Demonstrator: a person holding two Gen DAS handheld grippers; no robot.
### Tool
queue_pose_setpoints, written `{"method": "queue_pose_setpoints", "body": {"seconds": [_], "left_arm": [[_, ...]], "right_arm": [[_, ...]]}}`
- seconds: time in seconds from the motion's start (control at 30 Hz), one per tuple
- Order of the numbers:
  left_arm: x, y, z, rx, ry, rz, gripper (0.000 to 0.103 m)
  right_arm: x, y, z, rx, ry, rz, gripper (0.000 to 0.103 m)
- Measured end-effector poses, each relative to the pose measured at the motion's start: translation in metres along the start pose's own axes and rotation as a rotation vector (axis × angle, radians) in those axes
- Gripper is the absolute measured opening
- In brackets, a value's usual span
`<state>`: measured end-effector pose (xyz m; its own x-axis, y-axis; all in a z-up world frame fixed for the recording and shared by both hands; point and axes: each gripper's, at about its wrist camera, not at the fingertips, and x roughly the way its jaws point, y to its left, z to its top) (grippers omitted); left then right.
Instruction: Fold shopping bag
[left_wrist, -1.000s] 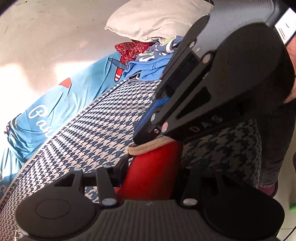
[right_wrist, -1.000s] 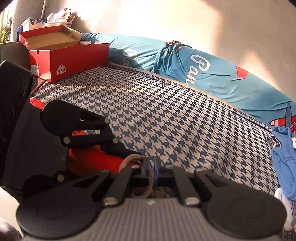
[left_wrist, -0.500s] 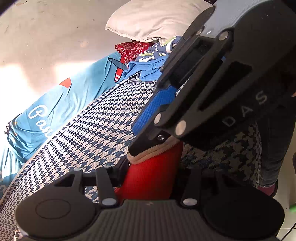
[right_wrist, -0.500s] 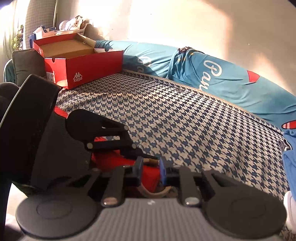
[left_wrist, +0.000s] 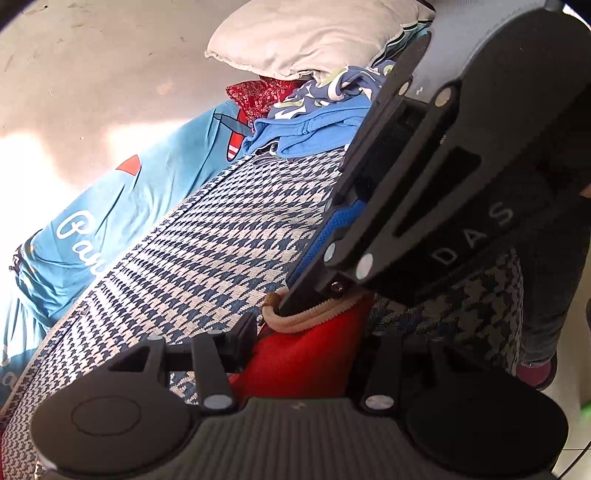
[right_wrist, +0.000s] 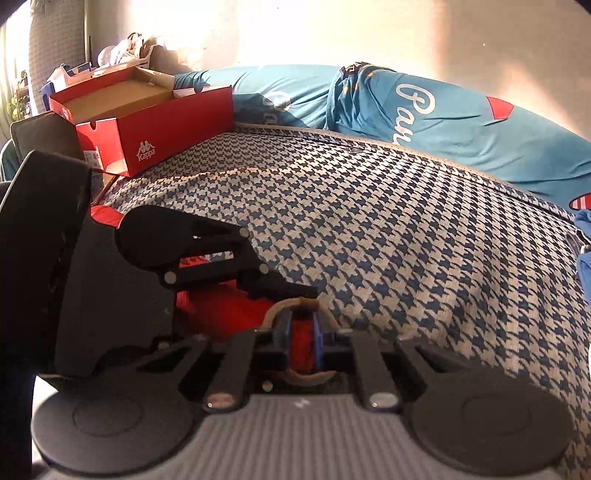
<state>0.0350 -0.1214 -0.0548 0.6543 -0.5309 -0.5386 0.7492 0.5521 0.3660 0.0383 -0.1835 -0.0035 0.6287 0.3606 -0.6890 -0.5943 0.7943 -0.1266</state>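
Bag: red bag (left_wrist: 306, 354), bunched into a narrow roll, lies on the houndstooth cover (left_wrist: 221, 258) at its near edge, between the 2 grippers.
Band: beige band (left_wrist: 295, 321) runs around the bag's end; in the right wrist view the band (right_wrist: 291, 306) loops over the red cloth at the fingers.
Left gripper: left gripper (left_wrist: 306, 339) has its jaws clamped on the bag, red cloth filling the gap between them.
Right gripper: right gripper (right_wrist: 301, 338) has its blue pads (right_wrist: 318, 339) pressed on a fold of the red cloth, jaws nearly together, the band just around them.
Relation: in the left wrist view the right gripper (left_wrist: 317, 291) comes down from above, its tip touching the band.
Box: open red box (right_wrist: 147, 125) stands at the far left corner of the cover.
Blue cloth: teal cloth (right_wrist: 424, 110) with white script lies along the wall.
Pile: pillow (left_wrist: 314, 33) on clothes (left_wrist: 314, 122) at the far end.
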Motion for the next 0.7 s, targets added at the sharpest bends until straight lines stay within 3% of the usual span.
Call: {"method": "queue_pose_setpoints", "body": {"seconds": [0.27,0.43,0.7], "left_arm": [[0.000,0.000,0.006,0.019,0.029,-0.004,0.046],[-0.007,-0.016,0.010,0.167,0.043,0.036,0.045],[-0.024,-0.014,0.013,0.196,0.072,-0.018,0.045]], "right_arm": [[0.002,0.004,-0.001,-0.023,0.005,0.001,0.011],[0.004,0.007,-0.001,-0.045,0.011,-0.009,0.011],[0.008,0.005,-0.002,-0.038,0.026,-0.004,0.011]]}}
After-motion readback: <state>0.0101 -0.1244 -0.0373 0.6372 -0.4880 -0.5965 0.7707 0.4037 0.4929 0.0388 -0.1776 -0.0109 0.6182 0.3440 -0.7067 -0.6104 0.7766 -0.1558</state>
